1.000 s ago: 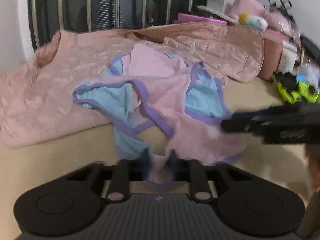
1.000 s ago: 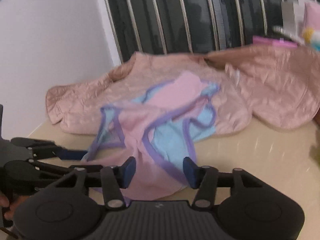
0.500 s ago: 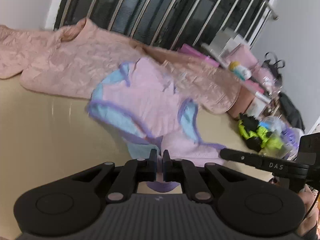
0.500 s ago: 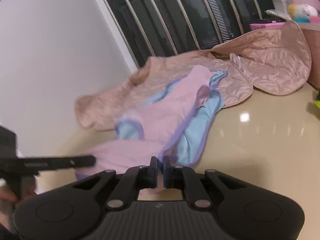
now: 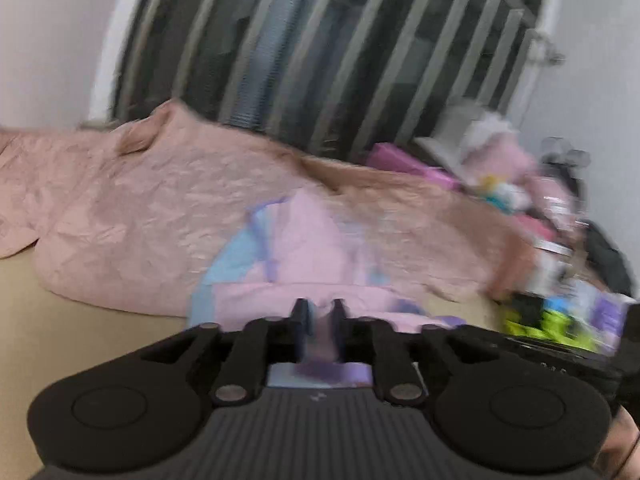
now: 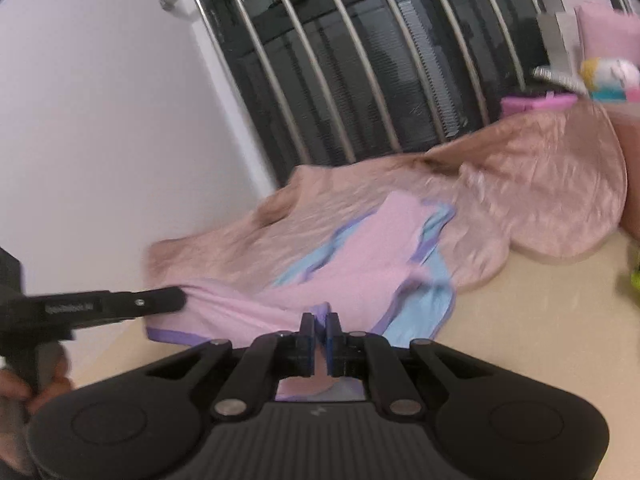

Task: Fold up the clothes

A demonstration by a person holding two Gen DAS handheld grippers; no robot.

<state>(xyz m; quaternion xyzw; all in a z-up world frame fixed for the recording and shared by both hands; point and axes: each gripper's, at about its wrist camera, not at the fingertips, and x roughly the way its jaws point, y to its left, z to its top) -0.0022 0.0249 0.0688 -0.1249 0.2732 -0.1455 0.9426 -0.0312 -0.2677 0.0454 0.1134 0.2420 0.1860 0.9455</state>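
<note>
From my left wrist view, much of the picture is smeared with motion. My left hand-held gripper (image 5: 319, 312) has its jaws opening, a narrow gap between the black fingers, and a fold of the small pink garment (image 5: 304, 264) sits in that gap; I cannot tell whether the pads press on it. The garment is soft knit, pale pink with light blue panels and purple binding along its edges. It lies partly on a peach quilted jacket (image 5: 140, 216), a crinkled, satiny piece spread wide over the smooth beige worktop (image 5: 60, 344). Behind stand round metal window bars (image 5: 360, 60) before dark glass. At the right a blurred heap of pink boxes and toys (image 5: 512, 184) crowds the worktop's end, with something lime green and black (image 5: 536, 320) in front.

From my right wrist view, my right hand-held gripper (image 6: 320, 330) is pinched nearly closed on the garment's purple-bound hem, the blue pads squeezing a thin ridge of cloth. The pink garment (image 6: 360, 264) stretches away from the jaws, taut and slightly lifted, its far end draped on the quilted jacket (image 6: 540, 200). The left hand-held gripper (image 6: 176, 300) enters from the left edge, its slim black tip at the garment's hem, a hand (image 6: 40, 384) below gripping its handle. The glossy worktop (image 6: 540, 320) lies to the right.
</note>
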